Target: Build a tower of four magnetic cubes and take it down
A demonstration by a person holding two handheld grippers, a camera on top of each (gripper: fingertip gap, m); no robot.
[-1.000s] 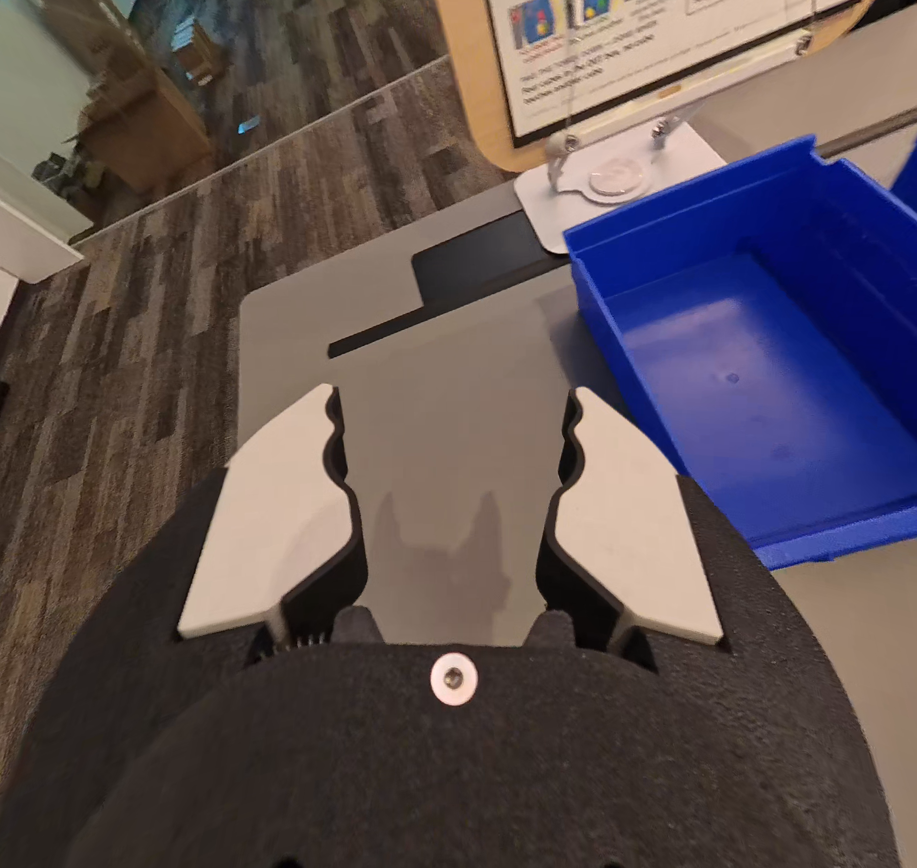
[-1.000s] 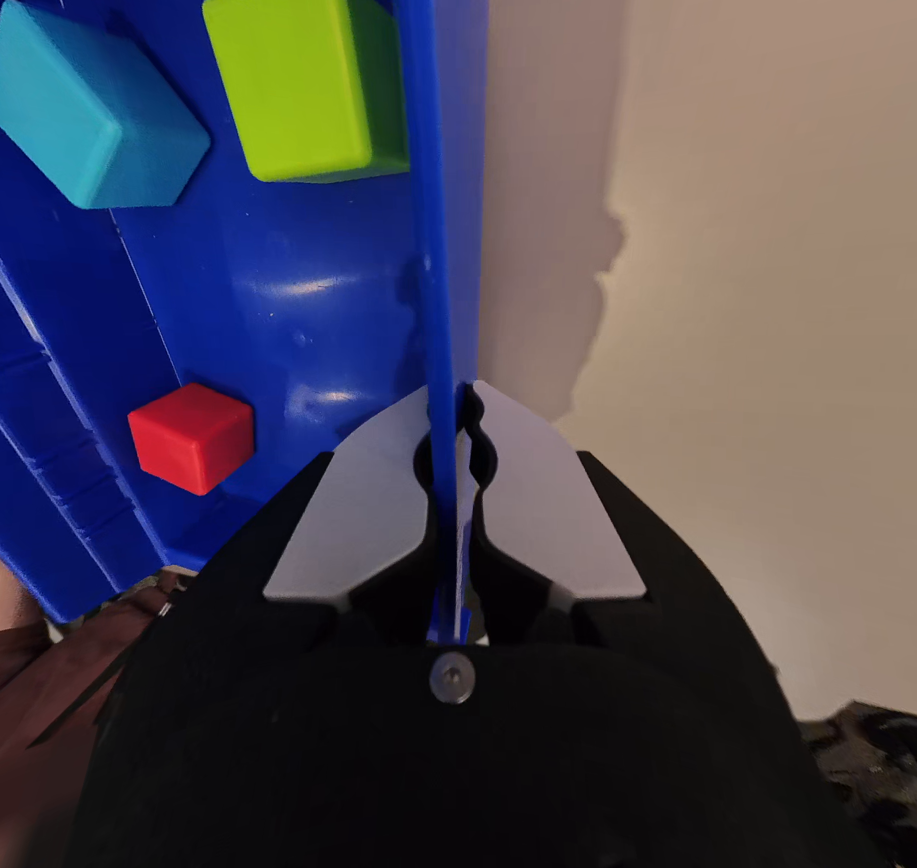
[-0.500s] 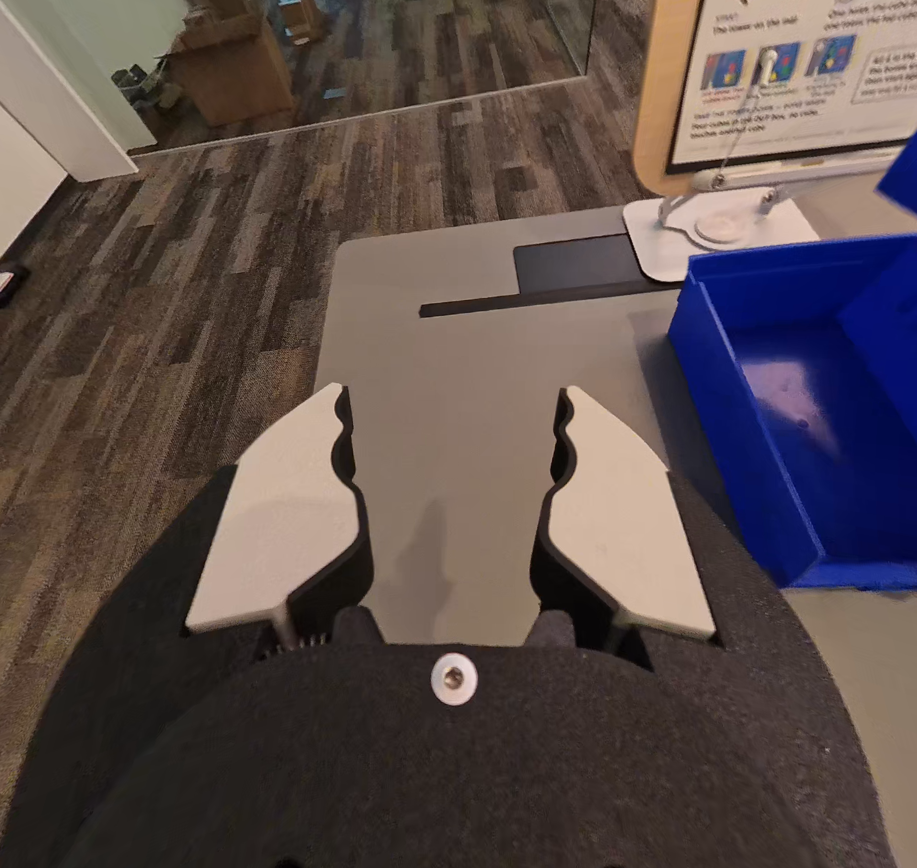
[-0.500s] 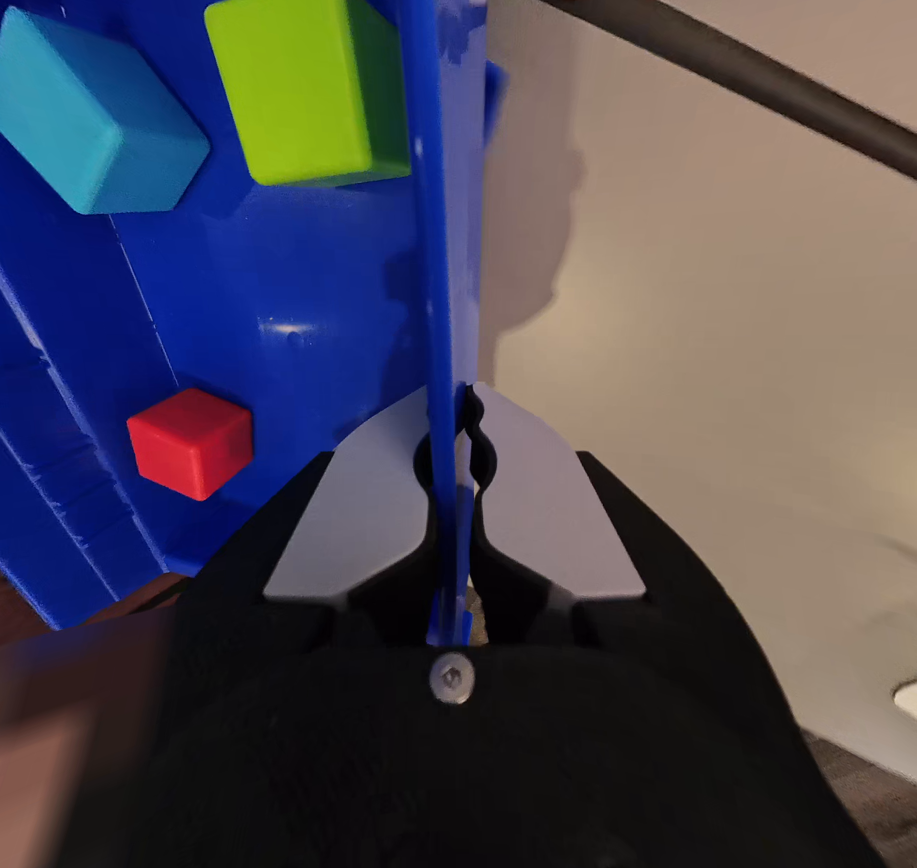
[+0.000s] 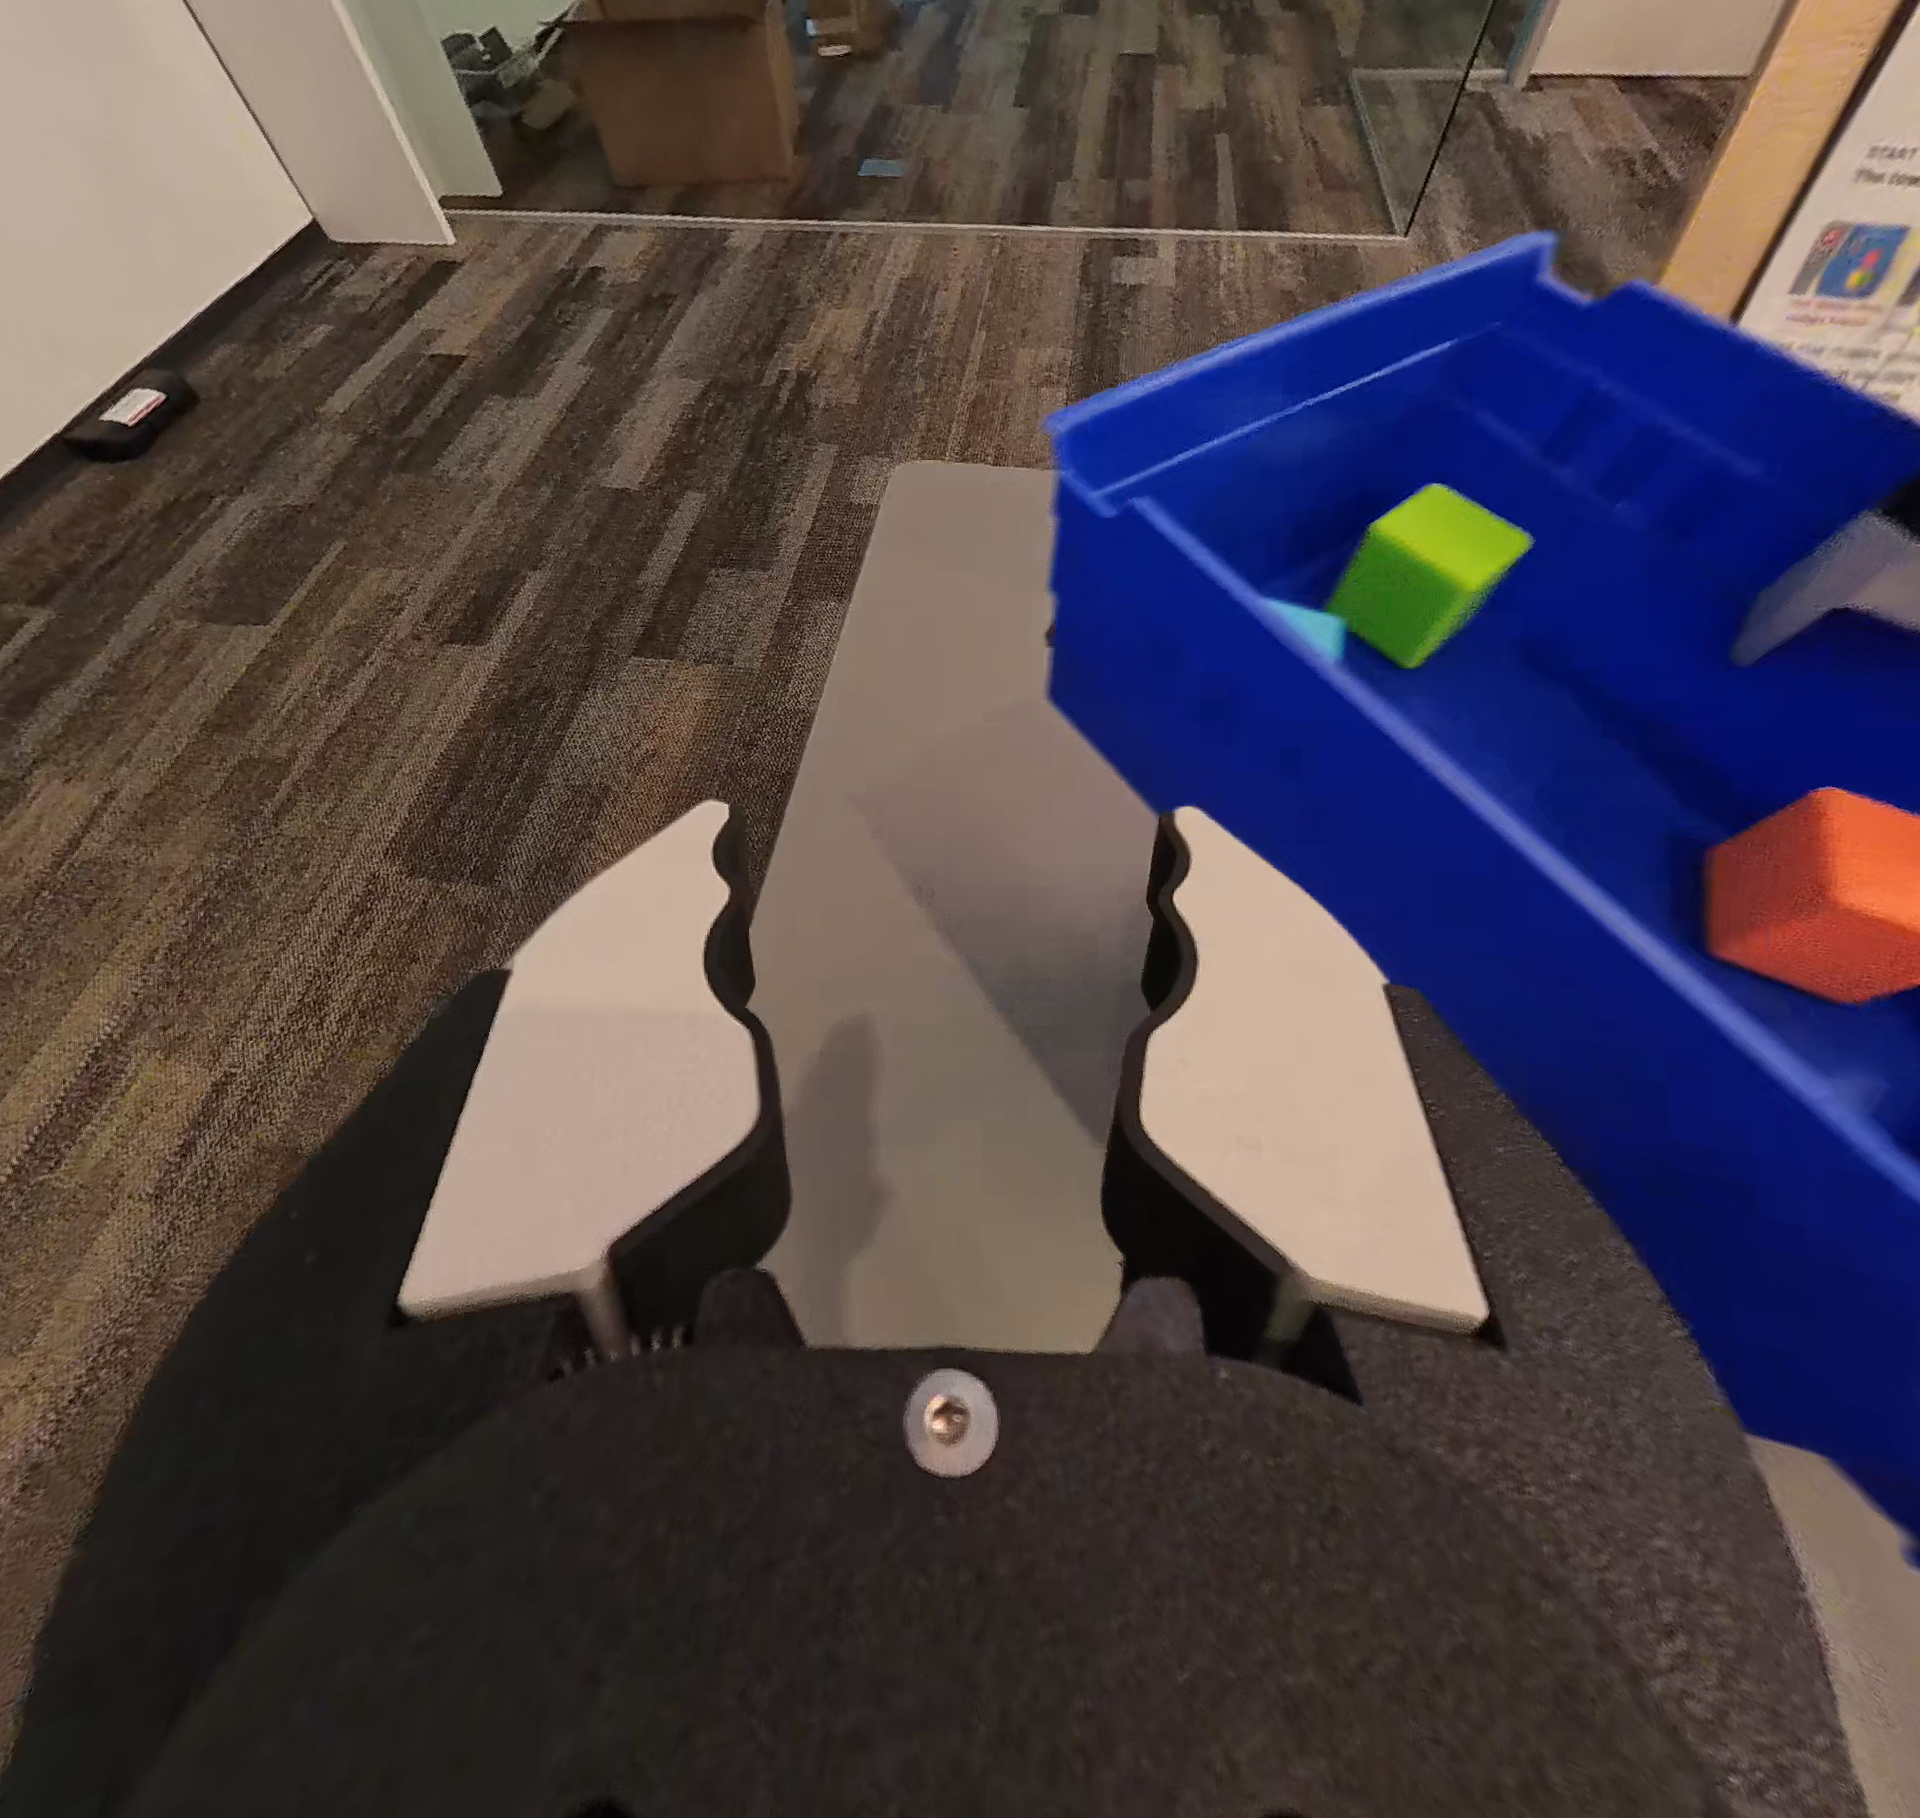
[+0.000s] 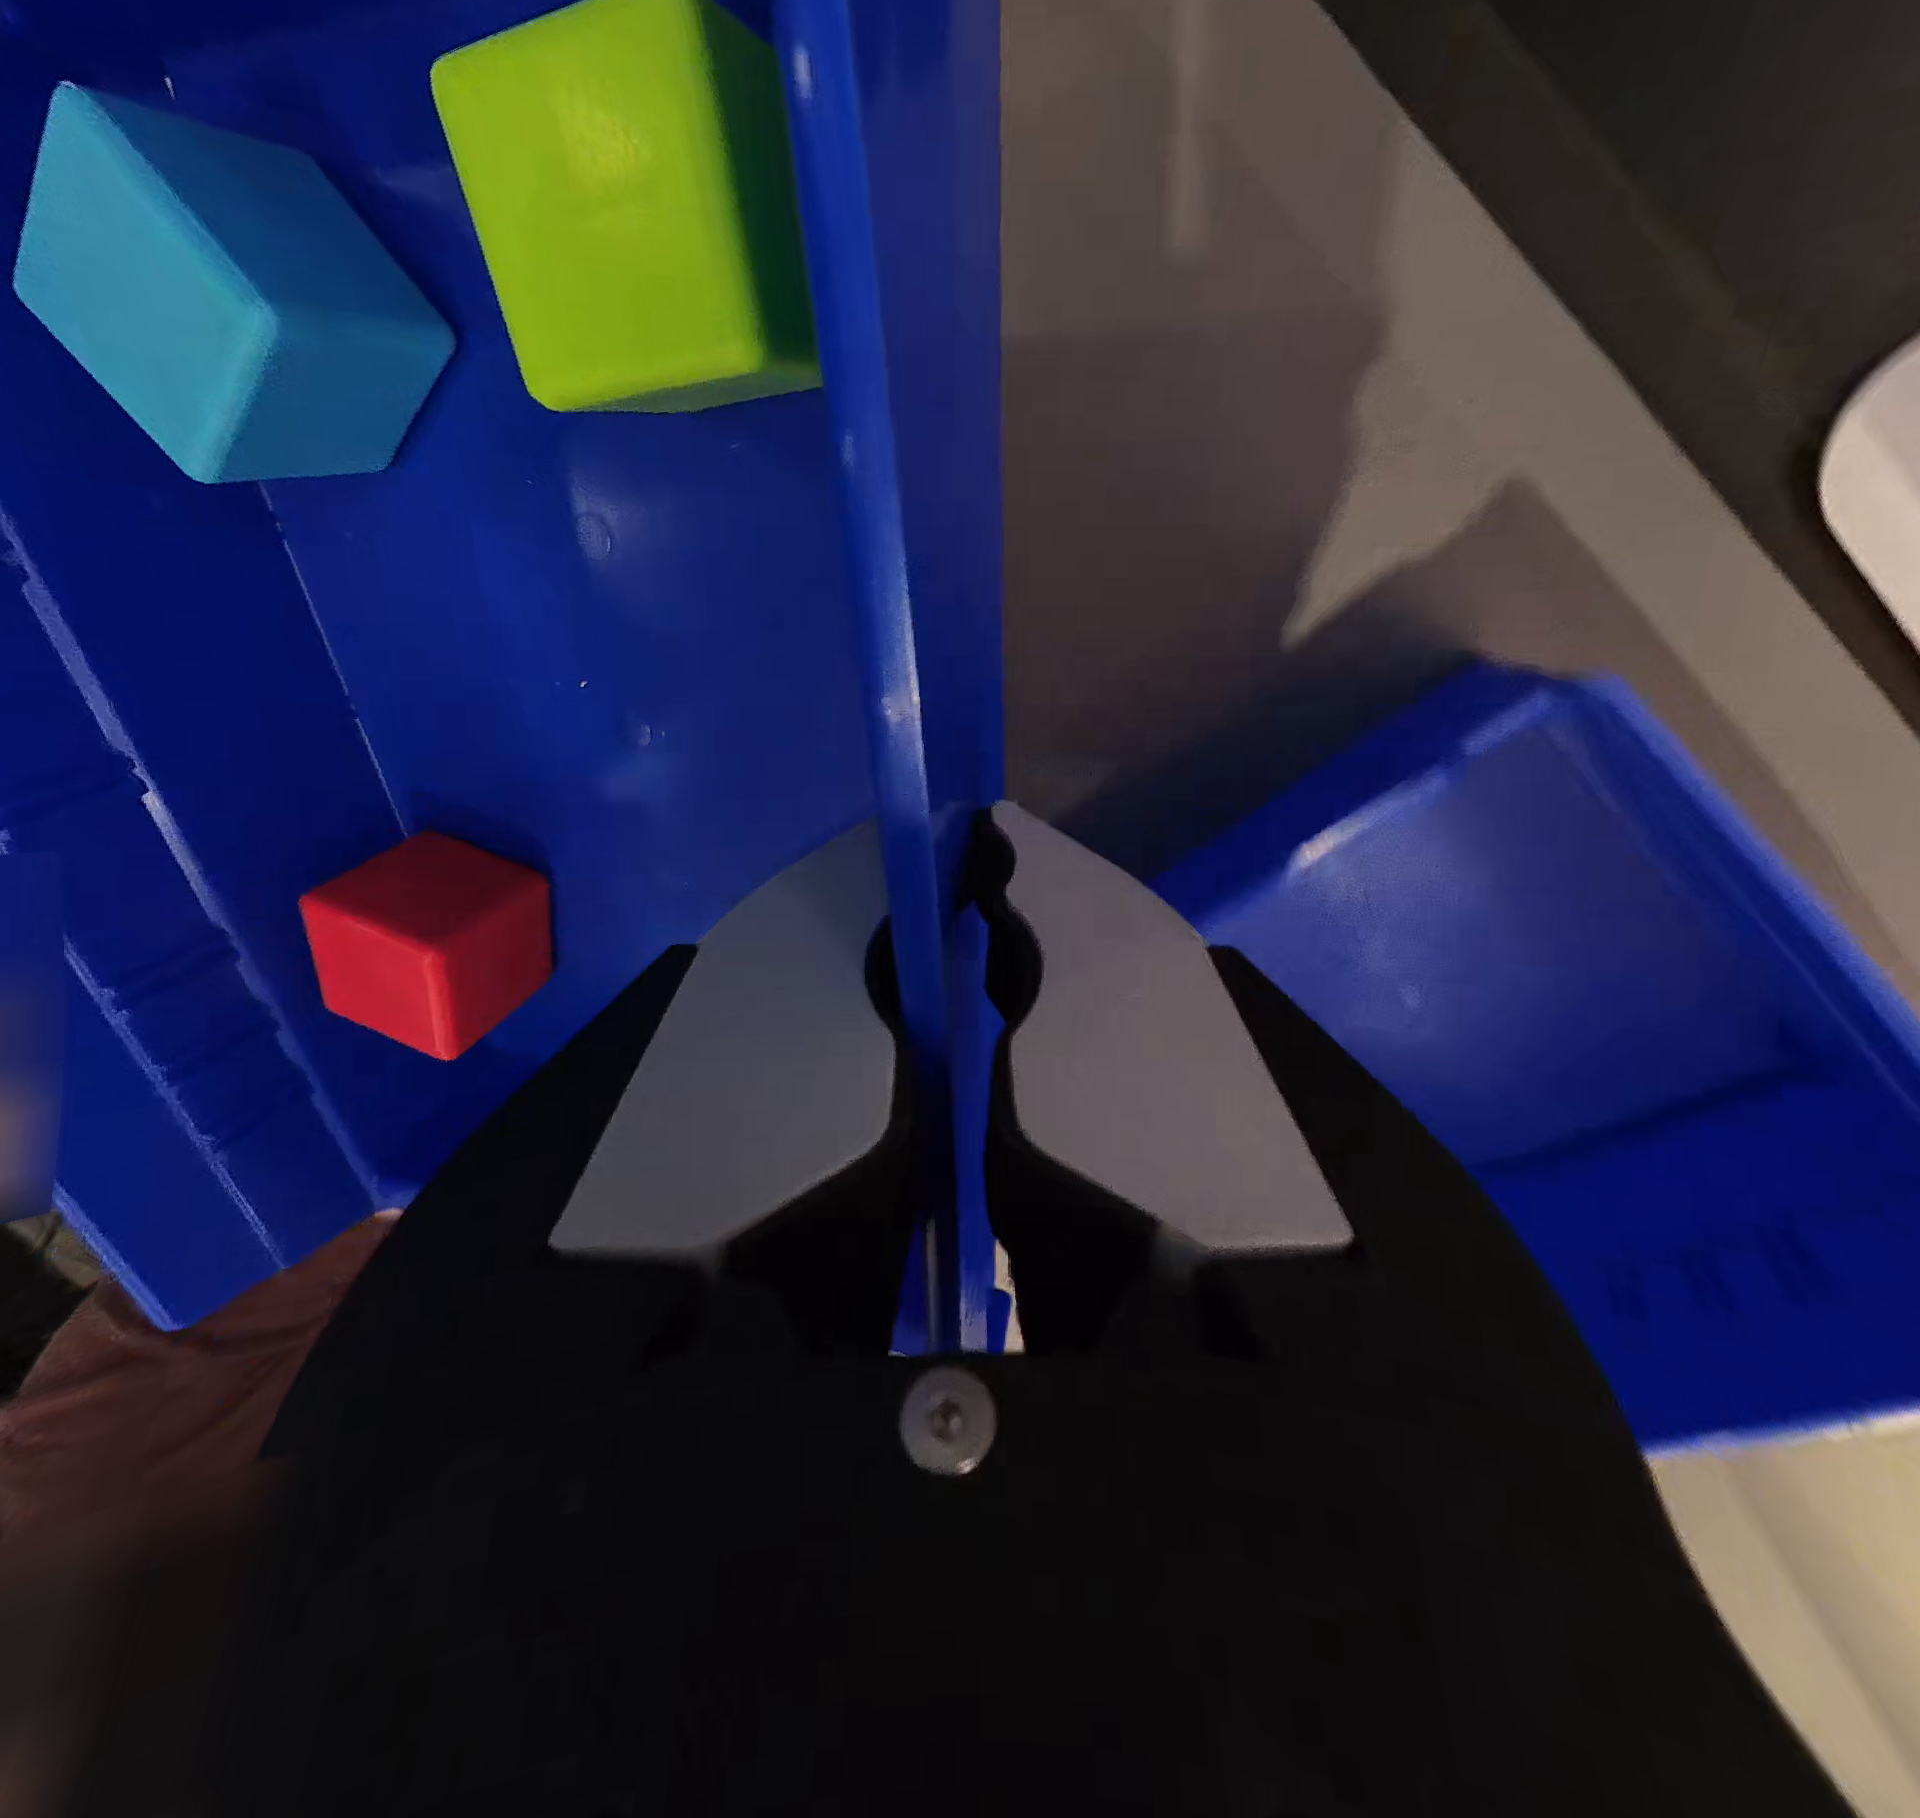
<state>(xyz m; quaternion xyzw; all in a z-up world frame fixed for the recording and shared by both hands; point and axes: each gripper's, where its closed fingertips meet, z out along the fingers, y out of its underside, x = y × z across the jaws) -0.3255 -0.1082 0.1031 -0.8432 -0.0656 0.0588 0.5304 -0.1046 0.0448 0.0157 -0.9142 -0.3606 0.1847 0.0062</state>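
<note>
My right gripper (image 6: 951, 823) is shut on the side wall of a blue bin (image 6: 883, 521) and holds it up in the air. Inside that bin lie a green cube (image 6: 613, 199), a light blue cube (image 6: 218, 293) and a red cube (image 6: 426, 937). In the left wrist view the lifted bin (image 5: 1403, 885) hangs at the right above the grey table (image 5: 935, 833), with the green cube (image 5: 1429, 573), a corner of the light blue cube (image 5: 1311, 628) and an orange-red cube (image 5: 1818, 906) in it. My left gripper (image 5: 948, 833) is open and empty over the table.
A second, empty blue bin (image 6: 1558, 989) sits on the table below and to the right of the held one. The table's far edge meets a striped carpet floor (image 5: 416, 625). Cardboard boxes (image 5: 686, 75) stand behind a glass wall. An instruction board (image 5: 1860, 241) is at the far right. About 30 cm separates my left fingertips from my right.
The right gripper has carried the bin with cubes up and across, over the empty bin. The left gripper has swung left, its jaws narrowed slightly, and the lifted bin entered its view.
</note>
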